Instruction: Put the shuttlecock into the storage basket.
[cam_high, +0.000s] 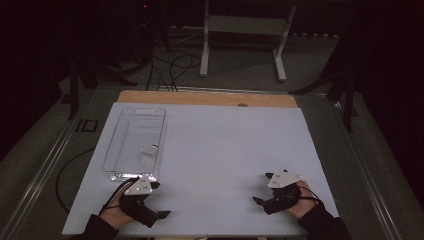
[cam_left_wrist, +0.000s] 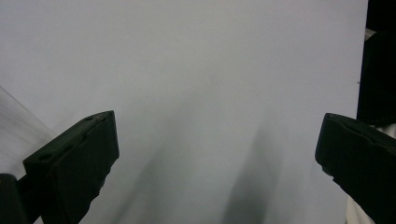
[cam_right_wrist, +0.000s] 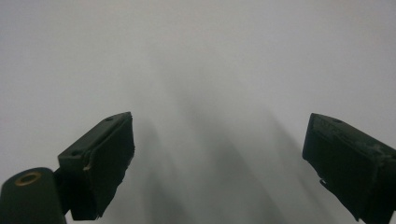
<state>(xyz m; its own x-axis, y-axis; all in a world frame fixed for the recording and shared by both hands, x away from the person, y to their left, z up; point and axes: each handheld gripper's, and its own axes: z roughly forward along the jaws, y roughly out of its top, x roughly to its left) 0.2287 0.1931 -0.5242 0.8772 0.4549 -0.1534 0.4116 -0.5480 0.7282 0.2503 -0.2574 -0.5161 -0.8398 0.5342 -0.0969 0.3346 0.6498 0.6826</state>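
While both grippers are sitting low at the near edge of the white board (cam_high: 225, 150), a clear plastic tray (cam_high: 123, 131) is lying on the board's far left part, its long side running away from the person. Inside the tray, toward its near end, a small white bulb-like object (cam_high: 148, 156) is resting; its exact nature is too small to confirm. The left gripper (cam_high: 161, 200) is being held in the person's left hand (cam_high: 116, 212) just in front of the tray's near end, close to the tray but apart from it, with its grey plate facing upward. In the left gripper view its jaws are standing wide apart over bare board, released and holding nothing, and a blurred edge of the tray is showing at the left of that view. The right gripper (cam_high: 262, 189) is being held in the right hand (cam_high: 300, 205) well to the right of the tray, at about the same depth on the board. In the right gripper view its jaws are likewise spread wide with nothing between them, casting soft shadows on the white surface. Beyond the tray, a brown wooden strip (cam_high: 207, 98) is showing along the board's far edge.
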